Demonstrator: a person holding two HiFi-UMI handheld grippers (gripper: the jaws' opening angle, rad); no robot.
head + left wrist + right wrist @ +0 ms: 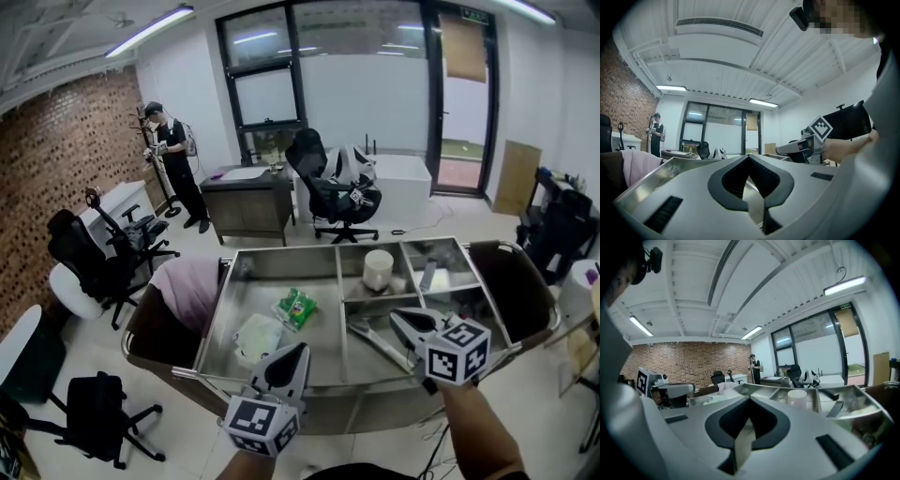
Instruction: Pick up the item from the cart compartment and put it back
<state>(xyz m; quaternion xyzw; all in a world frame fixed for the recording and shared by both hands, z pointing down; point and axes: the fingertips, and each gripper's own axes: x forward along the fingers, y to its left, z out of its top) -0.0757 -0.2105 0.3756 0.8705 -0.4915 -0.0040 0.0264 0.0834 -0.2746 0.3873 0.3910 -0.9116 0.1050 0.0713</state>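
Stainless-steel compartment cart (281, 264): a green packet (296, 306) lies in its large left compartment, and a white cylinder (378, 269) stands in the rear middle one. The left gripper (298, 350) and right gripper (395, 318) hover over the near edge, jaws closed on nothing.

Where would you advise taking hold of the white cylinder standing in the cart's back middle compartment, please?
Grip the white cylinder across its round side wall near the top, coming down from above: it stands upright, and the dividers stand close beside it, so a sideways approach looks cramped.
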